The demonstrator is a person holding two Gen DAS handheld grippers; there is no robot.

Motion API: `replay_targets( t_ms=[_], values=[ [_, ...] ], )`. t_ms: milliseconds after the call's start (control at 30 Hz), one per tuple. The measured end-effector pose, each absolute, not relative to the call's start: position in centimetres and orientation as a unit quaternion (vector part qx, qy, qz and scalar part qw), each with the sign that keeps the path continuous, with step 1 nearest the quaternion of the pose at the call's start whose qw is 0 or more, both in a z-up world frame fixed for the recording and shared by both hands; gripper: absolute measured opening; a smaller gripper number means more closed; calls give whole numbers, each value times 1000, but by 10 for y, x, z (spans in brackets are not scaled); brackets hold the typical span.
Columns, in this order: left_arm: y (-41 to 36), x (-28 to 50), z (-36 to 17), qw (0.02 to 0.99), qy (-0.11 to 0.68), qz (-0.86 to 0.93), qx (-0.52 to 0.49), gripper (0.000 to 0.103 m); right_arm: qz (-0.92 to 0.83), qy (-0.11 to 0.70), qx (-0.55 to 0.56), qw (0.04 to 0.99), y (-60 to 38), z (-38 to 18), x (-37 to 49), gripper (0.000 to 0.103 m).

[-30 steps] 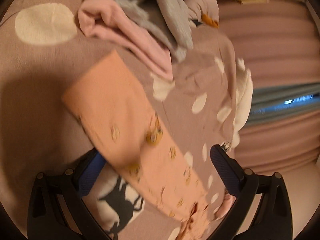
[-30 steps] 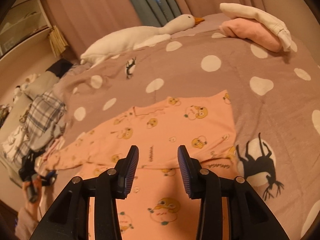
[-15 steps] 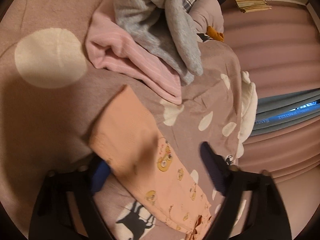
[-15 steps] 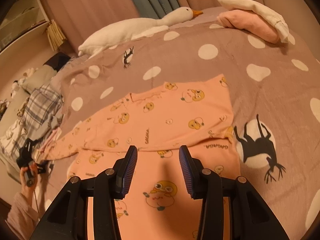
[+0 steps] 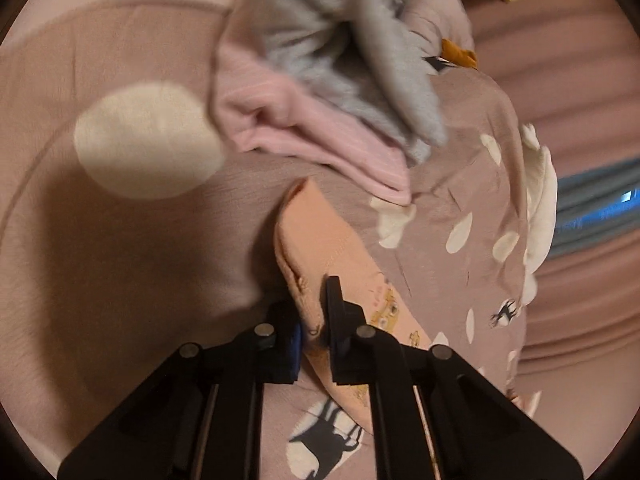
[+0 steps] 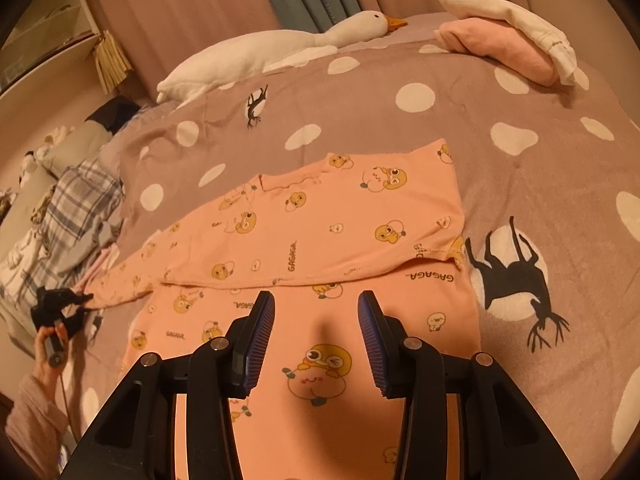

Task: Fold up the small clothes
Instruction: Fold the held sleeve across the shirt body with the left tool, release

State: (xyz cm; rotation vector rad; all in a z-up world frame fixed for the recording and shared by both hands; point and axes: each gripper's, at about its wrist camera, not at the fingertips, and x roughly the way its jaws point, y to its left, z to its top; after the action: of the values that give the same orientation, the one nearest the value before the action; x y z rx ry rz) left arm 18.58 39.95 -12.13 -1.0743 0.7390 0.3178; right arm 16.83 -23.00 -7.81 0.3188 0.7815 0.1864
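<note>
An orange long-sleeved top (image 6: 328,232) printed with yellow cartoon faces lies flat on the spotted bedspread (image 6: 400,120), its far side folded over toward me. My left gripper (image 5: 314,312) is shut on the cuff end of its sleeve (image 5: 320,232); from the right wrist view it (image 6: 74,300) sits at the far left with the sleeve stretched out. My right gripper (image 6: 316,340) is open and empty, hovering just above the near part of the top.
A pile of pink (image 5: 312,136) and grey (image 5: 352,52) clothes lies just beyond the sleeve end. A plaid garment (image 6: 76,208) lies at the left. A white goose plush (image 6: 280,48) and folded pink and white clothes (image 6: 508,40) lie at the far side.
My left gripper has moved onto the sleeve's cuff end and closed on it. My right gripper has stayed open above the top, shifting slightly.
</note>
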Motion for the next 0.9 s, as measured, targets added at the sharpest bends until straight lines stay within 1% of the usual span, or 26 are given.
replay_targets(
  t_ms=[200, 333, 467, 633, 800, 867, 900],
  values=[
    [338, 202, -55, 849, 337, 82, -398, 6, 95, 371, 159, 910, -231, -76, 165, 42],
    [273, 216, -16, 876, 334, 8, -346, 6, 102, 370, 174, 907, -233, -77, 162, 42],
    [194, 230, 8, 887, 345, -63, -301, 6, 107, 370, 179, 905, -236, -78, 155, 42],
    [92, 248, 3, 881, 388, -122, -241, 7, 108, 363, 195, 905, -249, -80, 146, 42],
    [2, 260, -33, 870, 441, -141, -170, 8, 102, 365, 214, 900, -267, -86, 138, 43],
    [-25, 262, -52, 865, 462, -136, -140, 14, 98, 368, 219, 898, -274, -89, 135, 42],
    [-34, 264, -60, 860, 473, -139, -132, 21, 97, 369, 220, 898, -275, -90, 134, 42]
  ],
)
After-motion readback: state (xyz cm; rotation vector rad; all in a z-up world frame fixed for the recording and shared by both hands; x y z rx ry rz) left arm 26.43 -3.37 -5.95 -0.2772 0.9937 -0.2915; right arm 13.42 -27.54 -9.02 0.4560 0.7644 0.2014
